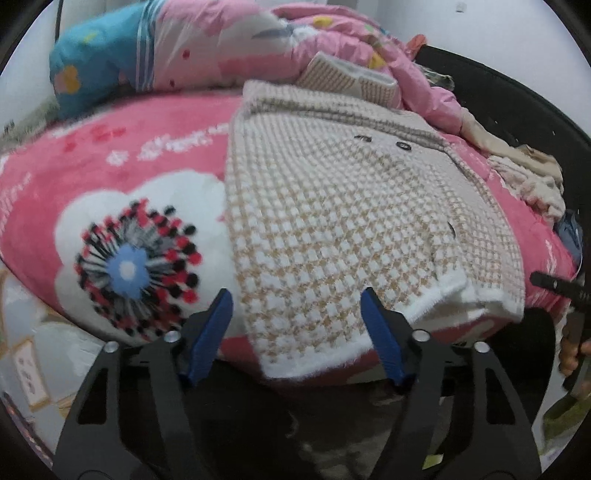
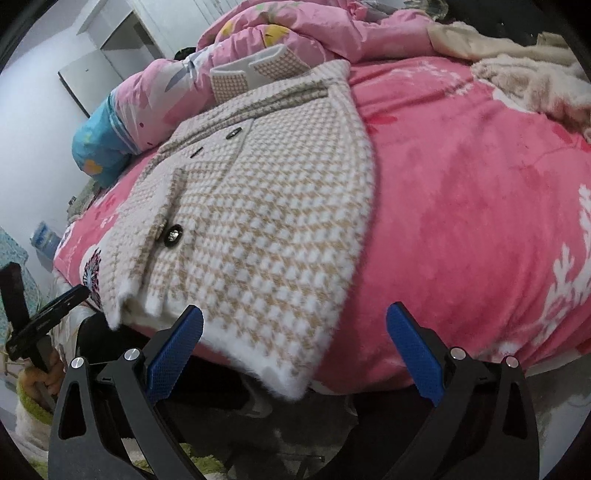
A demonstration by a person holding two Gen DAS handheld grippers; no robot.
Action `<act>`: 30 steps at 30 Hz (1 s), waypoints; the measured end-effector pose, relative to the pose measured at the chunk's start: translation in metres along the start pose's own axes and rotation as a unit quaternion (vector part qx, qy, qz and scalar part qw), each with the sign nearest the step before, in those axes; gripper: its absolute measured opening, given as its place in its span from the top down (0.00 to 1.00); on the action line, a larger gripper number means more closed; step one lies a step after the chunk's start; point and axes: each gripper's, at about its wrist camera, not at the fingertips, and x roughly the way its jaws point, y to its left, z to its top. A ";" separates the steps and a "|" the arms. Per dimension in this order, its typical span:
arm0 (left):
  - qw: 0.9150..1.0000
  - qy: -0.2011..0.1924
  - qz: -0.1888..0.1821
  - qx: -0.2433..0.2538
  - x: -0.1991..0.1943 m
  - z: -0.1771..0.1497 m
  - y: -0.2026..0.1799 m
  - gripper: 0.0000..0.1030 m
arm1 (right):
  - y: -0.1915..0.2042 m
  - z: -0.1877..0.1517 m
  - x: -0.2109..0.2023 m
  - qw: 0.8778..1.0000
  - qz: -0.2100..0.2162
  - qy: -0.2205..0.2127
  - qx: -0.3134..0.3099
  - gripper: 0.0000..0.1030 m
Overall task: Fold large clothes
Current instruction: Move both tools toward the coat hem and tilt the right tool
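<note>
Left wrist view: the folded coat [image 1: 332, 221] lies on the bed [image 1: 110, 166], its hem between the left tool's [image 1: 297, 306] parted, empty fingers; the right tool [image 2: 295, 325] gapes empty too.

Coat [image 1: 332, 206] [image 2: 258, 206]: beige-and-white houndstooth check, white fuzzy hem, dark buttons [image 2: 172, 234]. Blanket [image 1: 155, 155] [image 2: 461, 192] under it: hot pink, white snowflake-like prints, and near its front left corner a white flower [image 1: 129, 258] with blue centre and red-black dotted rays. Quilt [image 1: 229, 40] [image 2: 295, 33] along the far edge: light pink with yellow and grey prints, one end turquoise with a yellow flower. Cream fluffy cloth [image 2: 532, 77] at far right corner. Gripper pads [image 1: 208, 332] [image 2: 175, 354]: blue, on black arms.
</note>
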 end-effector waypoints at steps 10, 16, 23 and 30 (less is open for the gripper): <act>0.997 0.025 0.005 -0.074 0.043 0.017 0.028 0.47 | -0.024 0.009 0.015 0.997 0.054 -0.011 0.052 0.15; 0.993 0.012 -0.034 -0.110 0.046 0.022 0.040 0.47 | -0.033 0.007 0.010 0.995 0.067 -0.015 0.075 0.28; 0.990 0.005 -0.080 -0.120 0.058 0.034 0.042 0.47 | -0.036 0.010 0.010 0.991 0.092 -0.013 0.091 0.37; 0.990 0.020 -0.111 -0.089 0.045 0.023 0.028 0.49 | -0.042 -0.008 0.018 0.979 0.157 0.023 0.131 0.49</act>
